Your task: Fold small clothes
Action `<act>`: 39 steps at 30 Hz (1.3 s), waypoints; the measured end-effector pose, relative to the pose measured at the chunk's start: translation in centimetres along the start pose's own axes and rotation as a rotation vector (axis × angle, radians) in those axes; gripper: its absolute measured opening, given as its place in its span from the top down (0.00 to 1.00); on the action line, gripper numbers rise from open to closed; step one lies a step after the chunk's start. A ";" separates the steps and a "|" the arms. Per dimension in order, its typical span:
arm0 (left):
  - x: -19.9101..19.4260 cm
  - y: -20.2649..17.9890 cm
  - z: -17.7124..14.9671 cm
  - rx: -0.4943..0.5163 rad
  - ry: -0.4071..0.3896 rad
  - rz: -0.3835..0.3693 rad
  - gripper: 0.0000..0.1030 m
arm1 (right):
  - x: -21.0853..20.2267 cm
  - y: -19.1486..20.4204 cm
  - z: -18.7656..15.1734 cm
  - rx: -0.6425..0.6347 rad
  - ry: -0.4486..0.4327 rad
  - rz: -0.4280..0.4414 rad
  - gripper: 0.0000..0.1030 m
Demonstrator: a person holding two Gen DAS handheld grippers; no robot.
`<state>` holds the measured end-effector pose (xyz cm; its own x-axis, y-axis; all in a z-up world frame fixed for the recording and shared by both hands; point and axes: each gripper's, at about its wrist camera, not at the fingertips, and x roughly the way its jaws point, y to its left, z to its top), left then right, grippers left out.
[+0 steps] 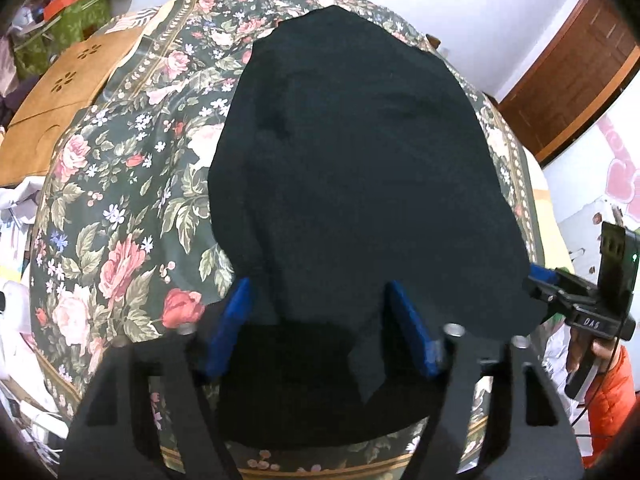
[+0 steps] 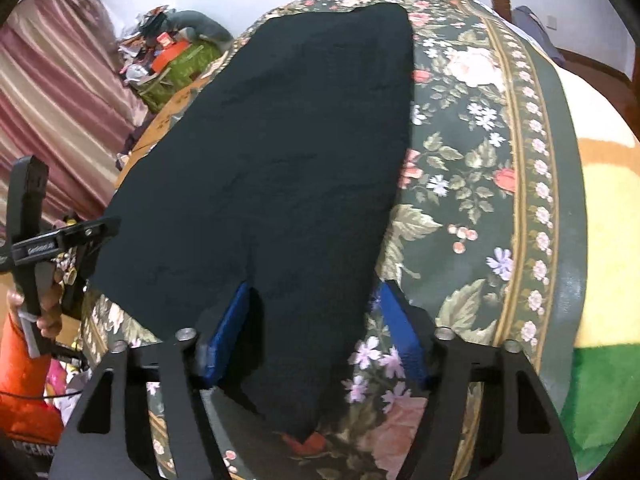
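white letters "das" on right gripper point(image 1: 538, 280) body, seen from left wrist; partly legible white word on left gripper point(image 2: 86, 248) bar. black garment point(image 1: 360, 168) flat on floral bedspread point(image 1: 120, 208), long axis running away from both cameras, near hem at grippers. left gripper: blue fingers point(image 1: 232, 328) spread, cloth between, not pinched. right gripper: same, hem corner between fingers point(image 2: 228, 332).

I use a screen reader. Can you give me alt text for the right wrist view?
A dark garment lies spread on a floral cloth, its near corner between the blue pads of the right gripper, jaws partly open. At left, a hand holds the left gripper at the garment's edge.
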<state>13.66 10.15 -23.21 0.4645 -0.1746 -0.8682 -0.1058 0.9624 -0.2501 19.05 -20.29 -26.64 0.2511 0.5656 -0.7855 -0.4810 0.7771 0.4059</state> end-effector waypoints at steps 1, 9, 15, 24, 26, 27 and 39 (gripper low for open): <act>0.0 0.1 0.2 -0.003 -0.004 -0.008 0.55 | 0.1 0.2 0.0 -0.009 0.001 0.005 0.53; -0.6 -0.8 1.0 0.021 -0.003 -0.019 0.92 | 0.4 2.2 0.5 -0.053 -0.003 0.051 0.90; -2.7 -0.9 3.1 0.017 -0.028 -0.076 0.93 | -1.9 2.4 2.8 -0.093 -0.051 0.080 0.91; -5.7 -3.3 10.5 0.025 -0.077 -0.157 0.93 | -6.0 3.7 8.8 -0.161 -0.211 0.072 0.92; -5.5 -3.2 12.8 0.002 -0.078 -0.179 0.93 | -6.2 4.0 10.4 -0.177 -0.238 0.056 0.92; -5.3 -3.0 13.8 -0.013 -0.077 -0.189 0.93 | -6.2 3.9 11.0 -0.183 -0.247 0.048 0.92; 6.0 1.7 25.4 -0.104 -0.028 -0.086 0.93 | 2.1 -2.1 22.7 -0.088 -0.194 -0.063 0.92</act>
<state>38.60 16.00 -17.90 0.4999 -0.2483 -0.8297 -0.1547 0.9170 -0.3676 39.62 -14.47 -18.52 0.4358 0.5660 -0.6998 -0.5285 0.7903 0.3100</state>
